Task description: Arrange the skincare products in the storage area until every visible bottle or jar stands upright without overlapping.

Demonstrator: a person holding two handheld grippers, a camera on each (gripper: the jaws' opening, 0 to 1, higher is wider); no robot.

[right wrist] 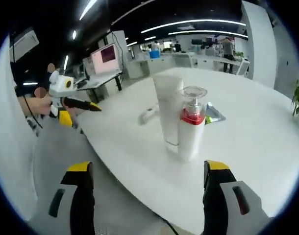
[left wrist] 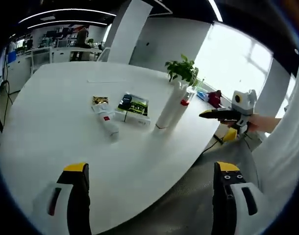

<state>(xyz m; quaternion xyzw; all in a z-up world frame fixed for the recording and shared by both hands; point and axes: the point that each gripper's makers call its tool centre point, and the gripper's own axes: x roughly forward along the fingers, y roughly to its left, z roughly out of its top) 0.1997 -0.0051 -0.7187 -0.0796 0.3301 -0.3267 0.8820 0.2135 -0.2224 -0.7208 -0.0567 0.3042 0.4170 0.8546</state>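
- A broad white table (left wrist: 66,127) with a rounded edge fills the left gripper view; grey floor shows past its near edge.
- The room is an open office: white columns, desks with monitors at the far side, ceiling light strips, and a bright window wall on the right.
- On the table two tall white bottles stand upright just beside each other: a plain white tube (right wrist: 168,110) and a pump bottle with a red collar (right wrist: 192,125).
- A small white bottle (left wrist: 109,125) lies on its side left of them, near a dark green box (left wrist: 134,105) and a gold sachet (left wrist: 100,100).
- A potted plant (left wrist: 183,71) stands behind the upright pair.
- The left gripper (left wrist: 149,178) is released, jaws wide apart, holding nothing, above the table's near edge.
- The right gripper (right wrist: 148,176) is likewise released and empty, facing the upright pair.
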